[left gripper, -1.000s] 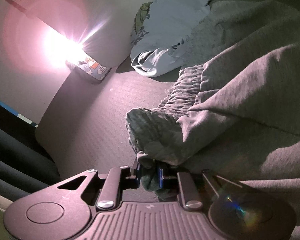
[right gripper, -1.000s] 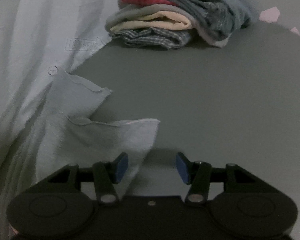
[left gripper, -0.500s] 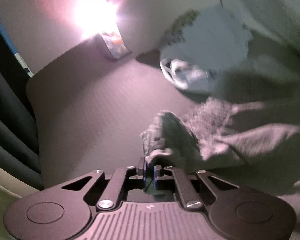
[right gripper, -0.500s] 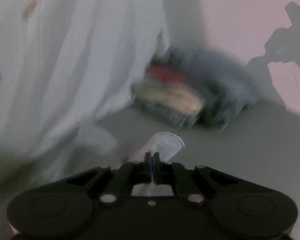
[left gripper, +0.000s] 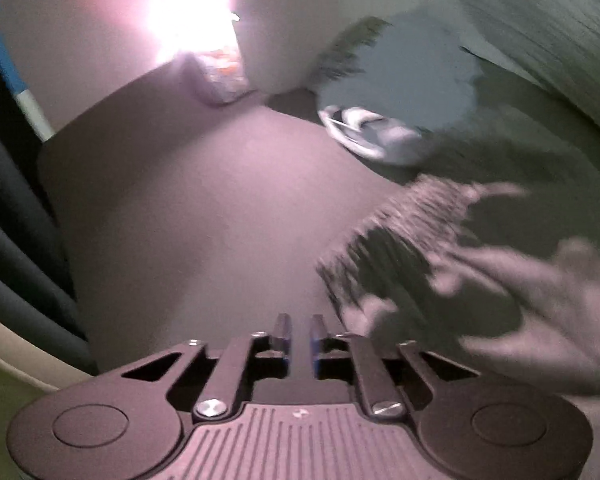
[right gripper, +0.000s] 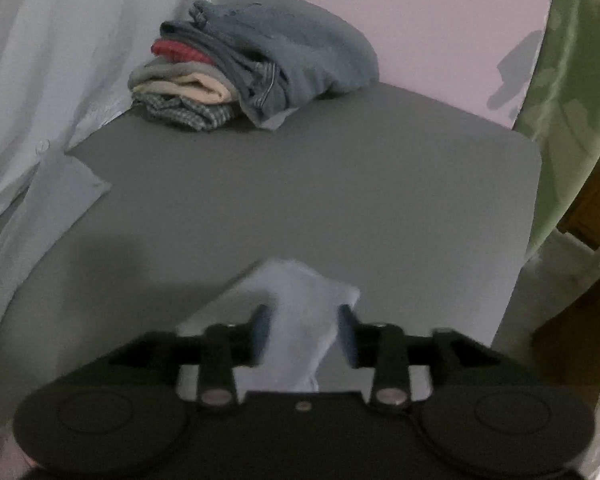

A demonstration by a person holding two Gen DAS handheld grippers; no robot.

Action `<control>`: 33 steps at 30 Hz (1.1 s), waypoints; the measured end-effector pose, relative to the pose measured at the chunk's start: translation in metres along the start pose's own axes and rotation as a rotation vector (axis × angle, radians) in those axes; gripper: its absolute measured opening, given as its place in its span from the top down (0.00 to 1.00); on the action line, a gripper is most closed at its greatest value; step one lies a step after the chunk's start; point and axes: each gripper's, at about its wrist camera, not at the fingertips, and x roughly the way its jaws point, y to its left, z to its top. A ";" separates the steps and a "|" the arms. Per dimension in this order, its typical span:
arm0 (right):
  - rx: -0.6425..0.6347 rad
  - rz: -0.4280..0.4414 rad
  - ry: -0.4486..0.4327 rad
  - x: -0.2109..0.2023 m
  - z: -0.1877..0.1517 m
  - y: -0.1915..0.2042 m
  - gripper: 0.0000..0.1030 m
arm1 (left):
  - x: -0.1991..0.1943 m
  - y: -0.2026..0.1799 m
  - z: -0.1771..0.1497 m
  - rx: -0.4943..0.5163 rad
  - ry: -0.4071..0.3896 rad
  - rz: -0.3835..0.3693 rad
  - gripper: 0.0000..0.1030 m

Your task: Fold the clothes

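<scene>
The left gripper (left gripper: 299,338) is seen with its jaws a small way apart and nothing between them, above the grey table (left gripper: 204,216); the grey sweatpants (left gripper: 480,264), blurred, lie just to its right. The right gripper (right gripper: 303,338) is parted, with a corner of the pale shirt (right gripper: 296,312) lying loose between its blue pads. A stack of folded clothes (right gripper: 252,68) is seen at the far edge.

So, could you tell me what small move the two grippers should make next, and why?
Probably lift both grippers clear. The right gripper is open with the pale cloth loose between its fingers, and the left gripper has a narrow empty gap, the grey garment lying just to its right. Both look released, so backing off avoids dragging them.
</scene>
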 end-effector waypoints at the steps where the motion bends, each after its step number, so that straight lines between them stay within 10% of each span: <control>1: -0.003 0.017 0.000 0.000 -0.003 0.000 0.50 | -0.002 -0.005 -0.005 0.024 -0.004 -0.013 0.71; 8: -0.121 0.038 -0.053 0.004 0.012 0.008 0.24 | -0.012 -0.034 -0.027 0.050 0.024 -0.133 0.57; 16: -0.145 0.144 -0.049 0.041 0.032 -0.016 0.44 | -0.037 -0.084 -0.035 0.128 0.001 -0.202 0.49; 23: -0.375 0.076 0.140 0.094 0.034 0.007 0.34 | -0.078 -0.143 -0.060 0.218 0.001 -0.248 0.45; 29: -0.093 0.178 0.253 0.091 0.029 -0.031 0.27 | -0.111 -0.179 -0.104 0.231 0.072 -0.318 0.37; 30: -0.099 0.179 0.236 0.090 0.029 -0.031 0.31 | -0.113 -0.184 -0.113 0.242 0.090 -0.334 0.37; 33: -0.116 0.191 0.184 0.087 0.031 -0.033 0.98 | -0.118 -0.201 -0.137 0.303 0.102 -0.313 0.37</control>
